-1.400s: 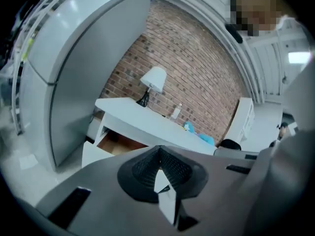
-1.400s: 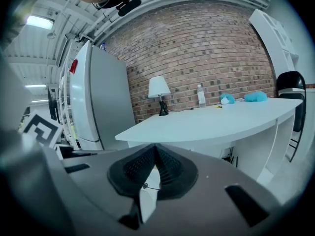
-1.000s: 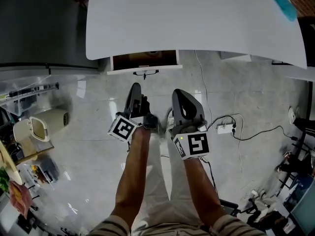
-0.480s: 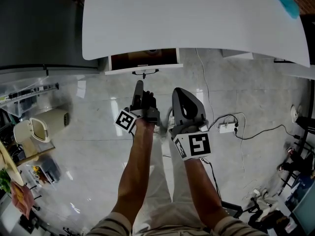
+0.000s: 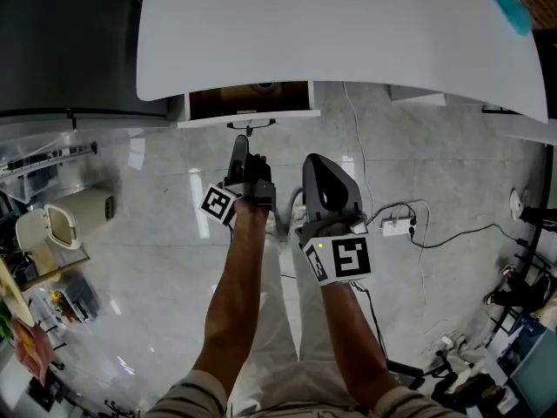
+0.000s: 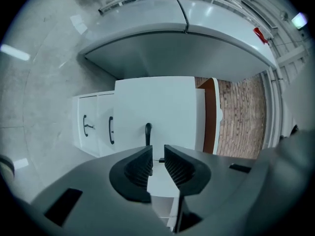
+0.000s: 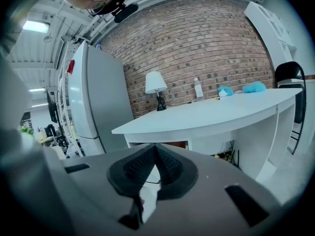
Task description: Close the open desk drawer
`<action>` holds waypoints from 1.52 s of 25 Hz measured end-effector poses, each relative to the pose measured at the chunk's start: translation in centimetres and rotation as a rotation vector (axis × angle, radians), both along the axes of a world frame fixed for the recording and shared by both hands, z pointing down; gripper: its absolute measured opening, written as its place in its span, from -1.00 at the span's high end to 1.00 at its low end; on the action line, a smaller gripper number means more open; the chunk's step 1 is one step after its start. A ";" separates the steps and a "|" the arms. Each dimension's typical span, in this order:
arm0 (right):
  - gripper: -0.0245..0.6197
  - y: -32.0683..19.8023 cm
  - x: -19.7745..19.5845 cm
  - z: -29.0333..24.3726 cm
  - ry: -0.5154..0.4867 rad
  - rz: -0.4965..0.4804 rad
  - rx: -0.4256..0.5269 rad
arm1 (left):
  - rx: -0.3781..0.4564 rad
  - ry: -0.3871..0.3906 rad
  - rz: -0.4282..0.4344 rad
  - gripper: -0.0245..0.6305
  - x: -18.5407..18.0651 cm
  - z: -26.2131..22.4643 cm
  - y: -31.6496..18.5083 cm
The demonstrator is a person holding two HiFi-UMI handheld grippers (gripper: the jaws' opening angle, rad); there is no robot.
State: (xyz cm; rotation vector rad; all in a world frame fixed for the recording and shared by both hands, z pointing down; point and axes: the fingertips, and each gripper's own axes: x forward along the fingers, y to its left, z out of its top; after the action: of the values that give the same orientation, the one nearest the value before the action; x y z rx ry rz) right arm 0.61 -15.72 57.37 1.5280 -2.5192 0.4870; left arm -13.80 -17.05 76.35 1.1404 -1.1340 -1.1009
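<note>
Left gripper [image 6: 158, 148] points toward the open desk drawer [image 5: 250, 101], its jaws only a narrow gap apart with nothing between them; in the left gripper view the drawer's black handle [image 6: 147, 132] shows just beyond the jaw tips; the drawer hangs under the front edge of the white desk [image 5: 348, 24], close to its left corner, pulled out far enough that its brown inside shows behind the white front panel. Right gripper [image 7: 155, 149] is held just beside the left one and a little further back from the desk's front edge; its jaws are pressed together at the tips and hold nothing; both grippers are out over the pale tiled floor [image 5: 157, 198]. On the desktop, a table lamp [image 7: 156, 85] and a clear bottle [image 7: 198, 88] stand along the back edge by the brick wall [image 7: 206, 48]; a teal cloth [image 5: 505, 3] lies near the back right corner; a grey refrigerator [image 7: 96, 102] stands beside the desk's left end; a white power strip [image 5: 396, 226] with trailing cables lies on the floor to the right of the right gripper.
</note>
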 end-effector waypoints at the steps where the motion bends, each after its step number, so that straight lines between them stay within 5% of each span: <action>1: 0.89 0.0 0.1 0.0 0.000 0.000 -0.001 | 0.001 0.010 -0.008 0.74 0.0 0.3 -0.1; 13: 0.89 -0.4 1.0 0.6 0.002 0.015 -0.013 | 0.008 0.060 -0.058 0.62 -0.5 2.3 -1.6; 38: 0.89 -1.0 0.0 2.0 -0.005 0.017 -0.049 | 0.020 0.047 -0.055 0.70 -1.3 1.5 -6.1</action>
State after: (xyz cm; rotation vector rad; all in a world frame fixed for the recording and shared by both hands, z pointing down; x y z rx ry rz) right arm 0.64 -16.75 59.39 1.5332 -2.4811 0.5514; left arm -15.08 -23.16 77.81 1.0991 -1.1258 -1.1782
